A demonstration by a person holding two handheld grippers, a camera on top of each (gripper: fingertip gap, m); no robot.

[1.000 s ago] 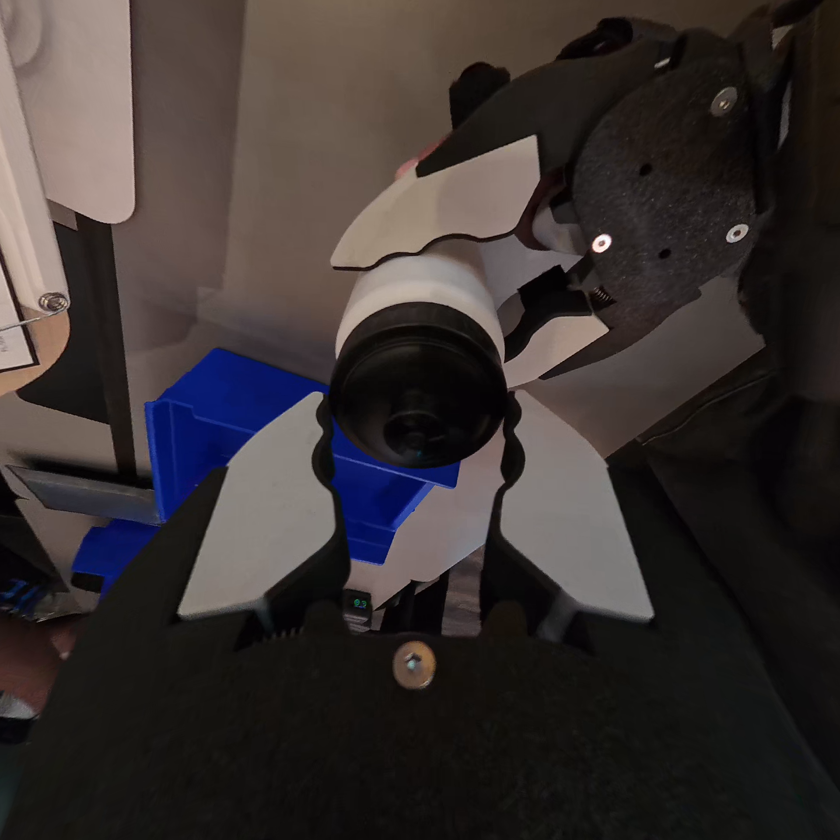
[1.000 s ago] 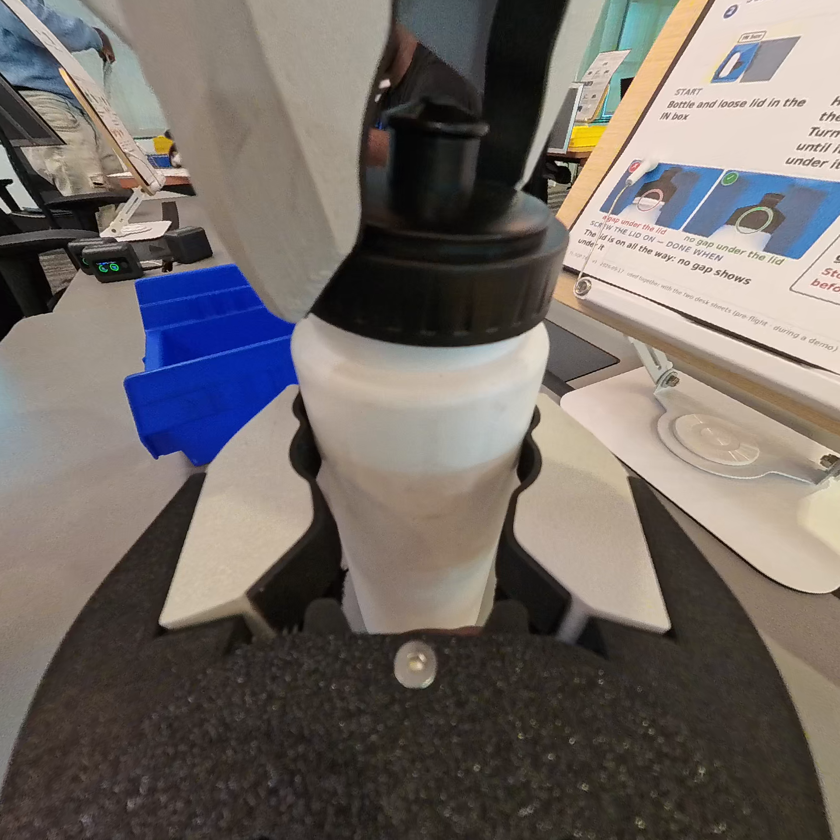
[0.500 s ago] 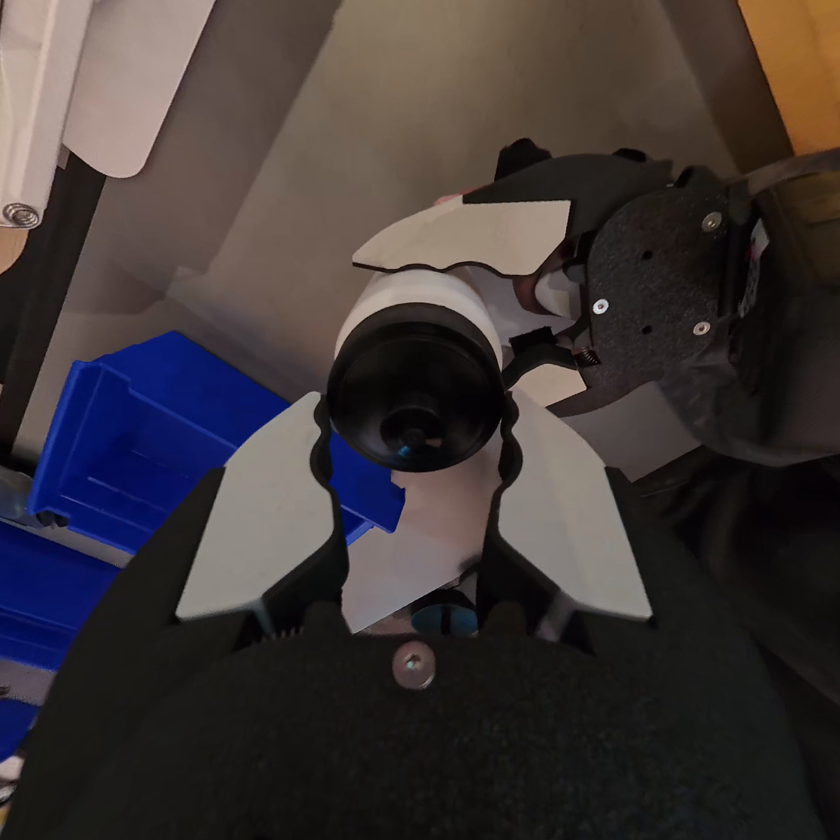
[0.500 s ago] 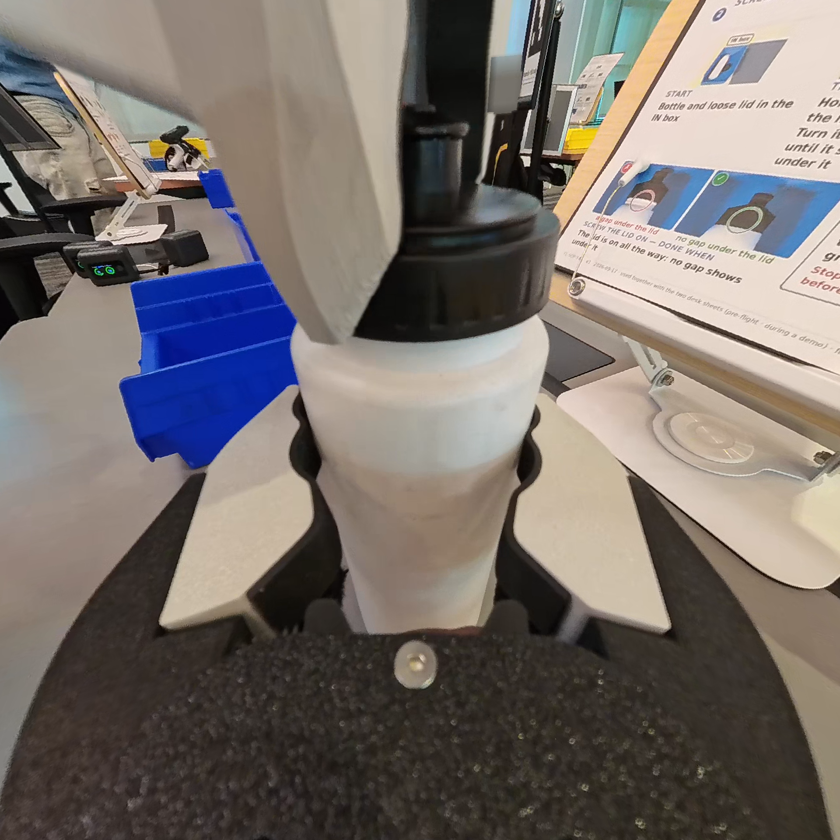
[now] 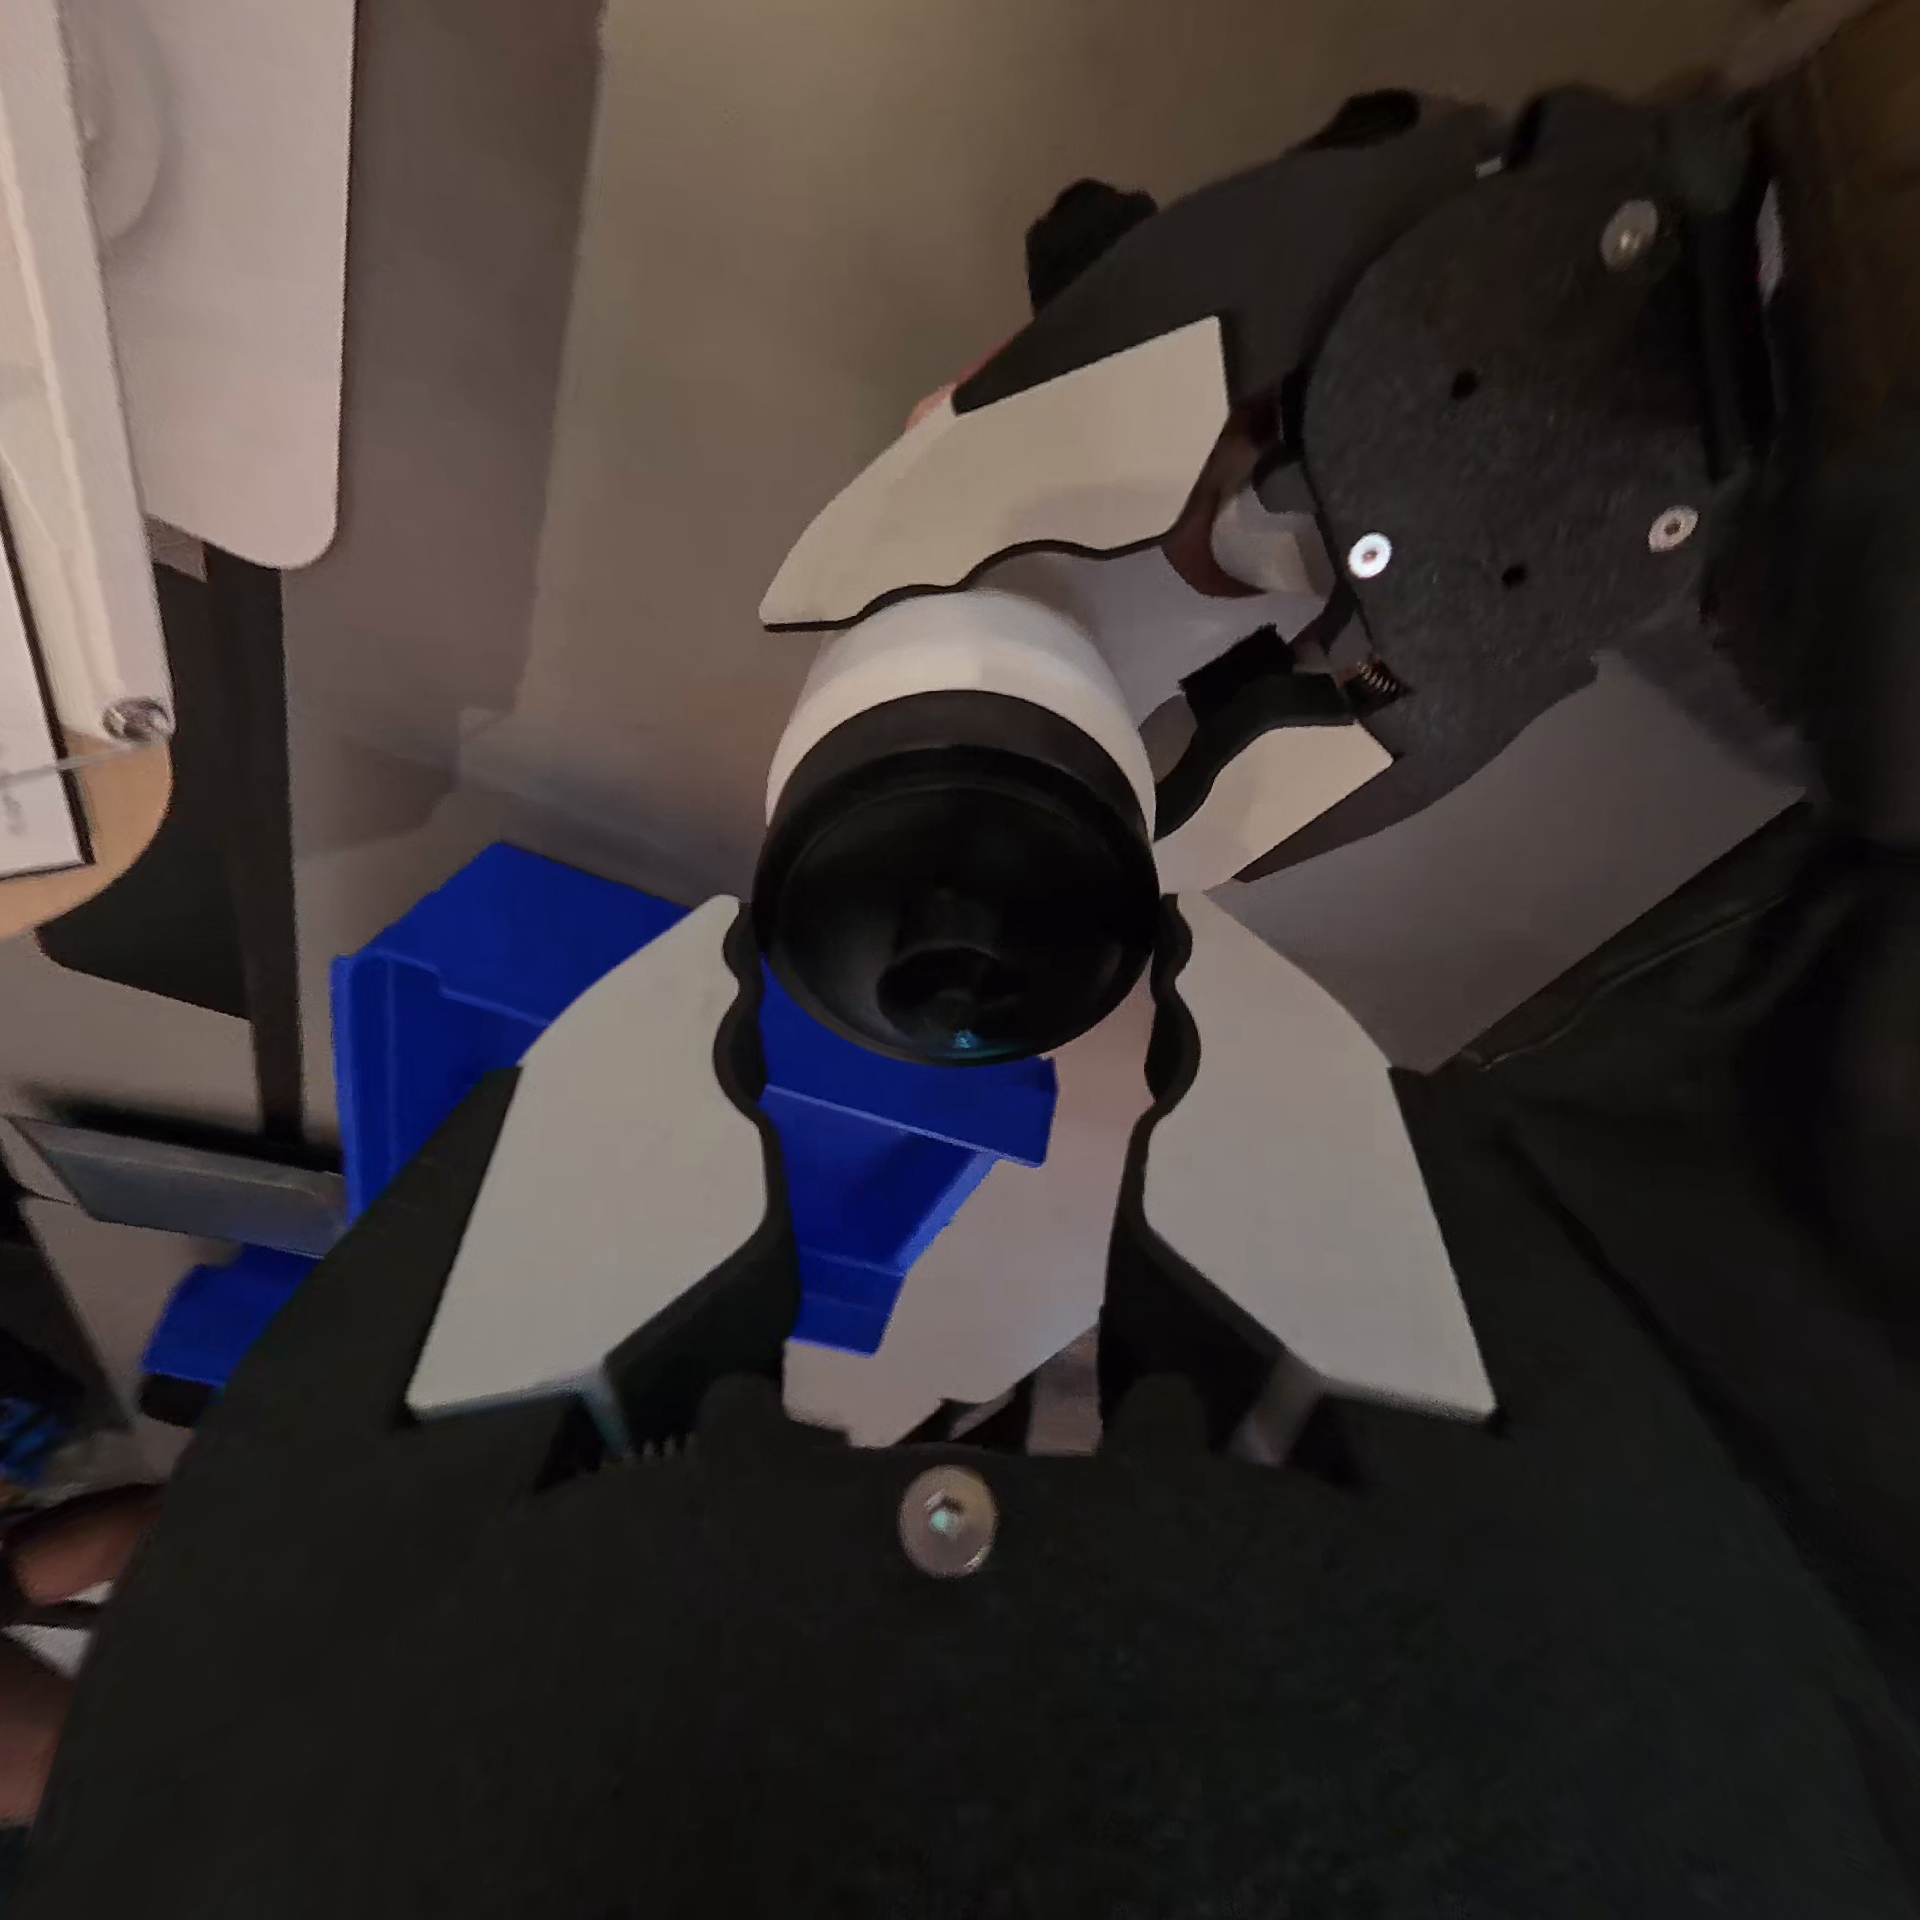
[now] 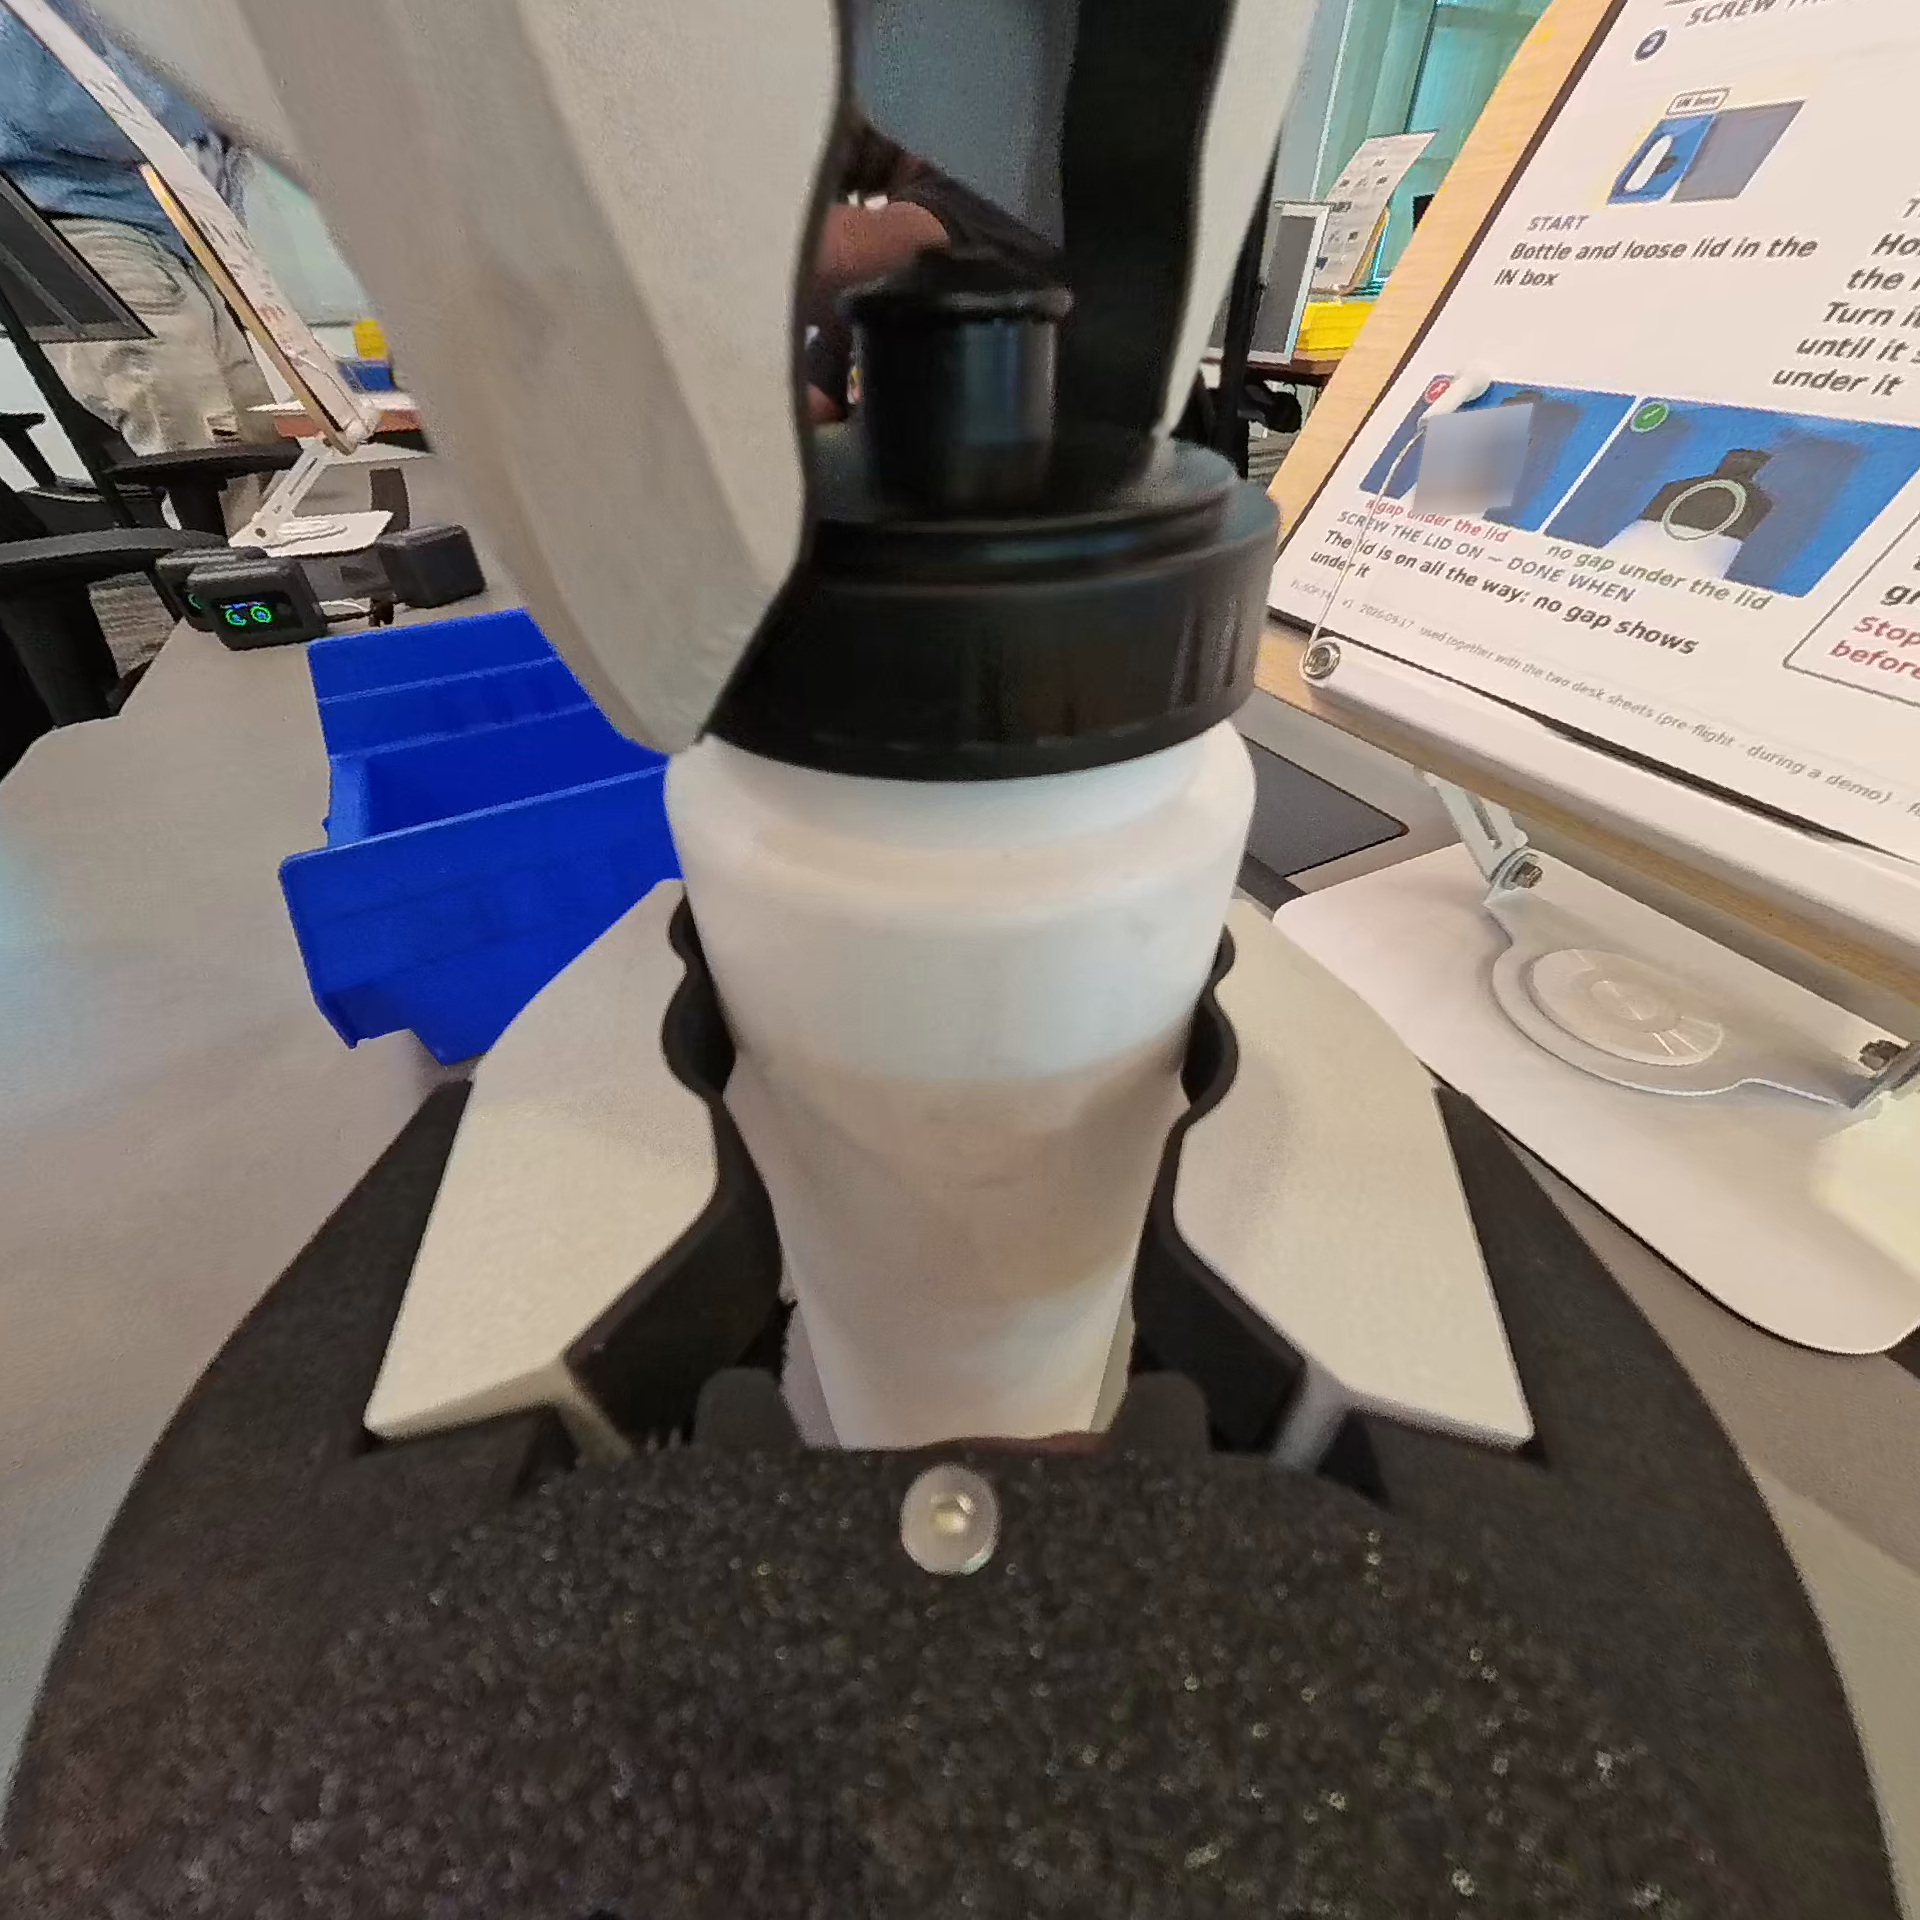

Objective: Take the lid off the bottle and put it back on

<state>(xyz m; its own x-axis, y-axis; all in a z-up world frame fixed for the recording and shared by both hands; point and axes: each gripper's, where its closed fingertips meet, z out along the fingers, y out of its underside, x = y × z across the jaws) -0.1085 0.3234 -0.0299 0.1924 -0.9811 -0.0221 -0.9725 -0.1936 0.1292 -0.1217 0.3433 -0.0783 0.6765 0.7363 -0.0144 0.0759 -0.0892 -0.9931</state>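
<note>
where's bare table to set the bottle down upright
The widest bare patch is the grey table left of the blue bin. A narrower strip lies between the bottle and the white stand base. The right side is crowded by the stand and its instruction board.

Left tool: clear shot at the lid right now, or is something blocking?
Probably yes. The left tool sits right over the black lid, its fingers flanking the rim with nothing between. The right tool clamps the white bottle lower down, clear of the lid.
</note>
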